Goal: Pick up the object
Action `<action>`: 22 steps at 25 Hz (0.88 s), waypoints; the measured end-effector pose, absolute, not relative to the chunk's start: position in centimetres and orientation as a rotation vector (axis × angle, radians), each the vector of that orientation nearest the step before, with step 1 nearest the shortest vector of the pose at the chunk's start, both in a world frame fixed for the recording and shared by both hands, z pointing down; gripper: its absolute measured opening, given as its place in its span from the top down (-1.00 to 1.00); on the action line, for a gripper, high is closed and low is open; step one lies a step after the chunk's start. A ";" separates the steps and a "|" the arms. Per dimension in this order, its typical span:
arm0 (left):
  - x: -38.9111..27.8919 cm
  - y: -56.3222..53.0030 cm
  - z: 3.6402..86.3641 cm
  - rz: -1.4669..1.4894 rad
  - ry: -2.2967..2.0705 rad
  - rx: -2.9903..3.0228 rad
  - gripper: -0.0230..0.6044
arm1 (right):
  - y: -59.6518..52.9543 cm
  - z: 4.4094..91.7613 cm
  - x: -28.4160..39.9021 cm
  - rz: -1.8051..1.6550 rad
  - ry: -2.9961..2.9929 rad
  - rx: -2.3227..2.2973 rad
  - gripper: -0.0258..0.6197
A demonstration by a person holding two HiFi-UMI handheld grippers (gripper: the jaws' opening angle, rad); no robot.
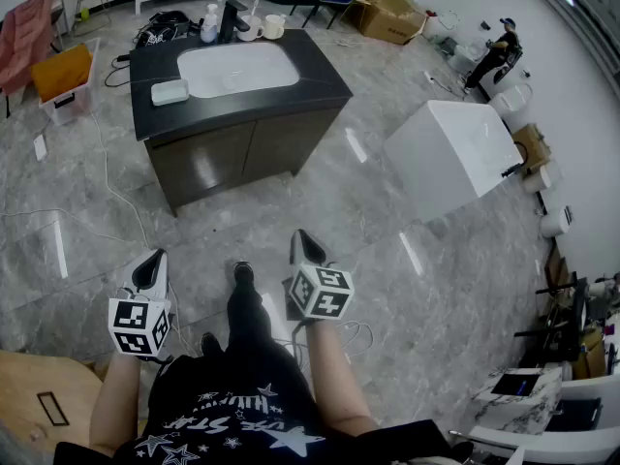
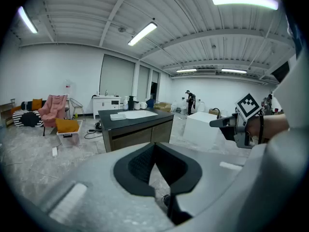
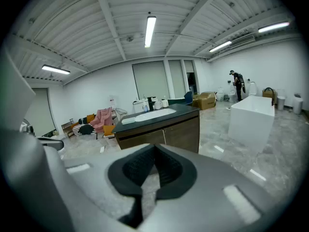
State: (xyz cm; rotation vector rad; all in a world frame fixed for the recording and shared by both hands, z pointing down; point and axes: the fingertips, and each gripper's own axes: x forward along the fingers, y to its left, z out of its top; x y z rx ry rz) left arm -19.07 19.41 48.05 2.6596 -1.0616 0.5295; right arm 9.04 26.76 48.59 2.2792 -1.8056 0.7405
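A dark vanity counter with a white sink basin stands a few steps ahead of me. On it lie a small pale box, a bottle, a black faucet and two cups. My left gripper and right gripper hang over the floor in front of me, well short of the counter. Both are shut with nothing between the jaws. The same counter shows beyond the closed jaws of the left gripper and the right gripper.
A white block-shaped tub stands to the right. At the left are a bin with orange contents, a pink chair and cables on the floor. A cardboard box and a person are far back. A wooden table corner is beside me.
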 end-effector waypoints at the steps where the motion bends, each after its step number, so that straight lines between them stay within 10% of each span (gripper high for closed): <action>1: -19.1 19.4 47.9 0.527 -1.062 2.664 0.90 | 26.8 48.6 8.9 0.740 -1.807 2.279 0.91; 22: -14.4 11.3 48.7 0.528 -1.140 2.602 0.90 | 17.3 48.5 14.5 0.740 -1.901 2.290 0.88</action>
